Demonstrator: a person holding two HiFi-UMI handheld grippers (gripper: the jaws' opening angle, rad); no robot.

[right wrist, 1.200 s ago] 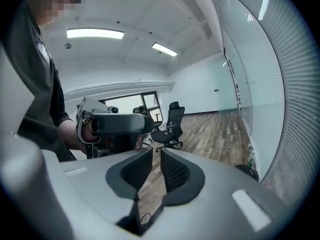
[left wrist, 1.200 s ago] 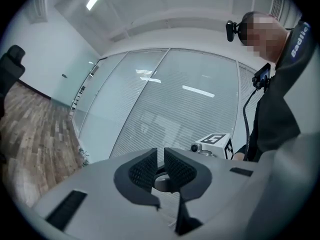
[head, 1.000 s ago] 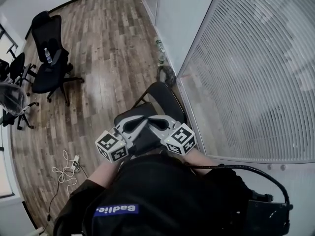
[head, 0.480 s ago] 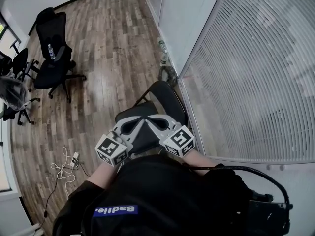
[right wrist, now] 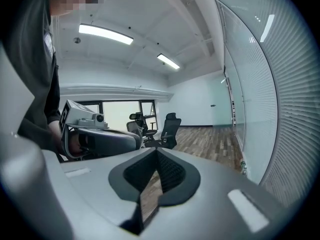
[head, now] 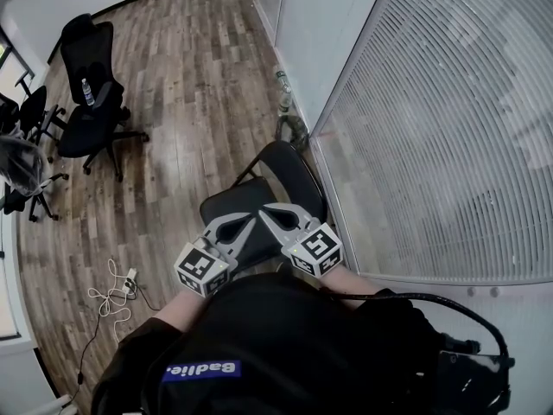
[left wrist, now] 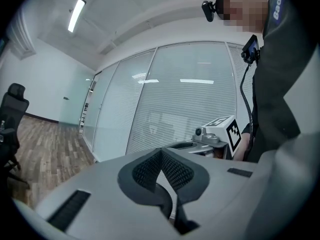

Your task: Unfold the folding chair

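You wear a black top with a blue, white-lettered patch at the head view's lower left. A black cable arcs across the lower right. Your left gripper and right gripper are light grey with ribbed black pads, each bearing a cube of black-and-white square markers.

The folding chair is black, with a padded seat, a rounded padded back and a thin dark tube frame. It stands opened on the wood floor. Its seat lies just below the jaws of the left gripper and right gripper, and its back rises just beyond their tips.
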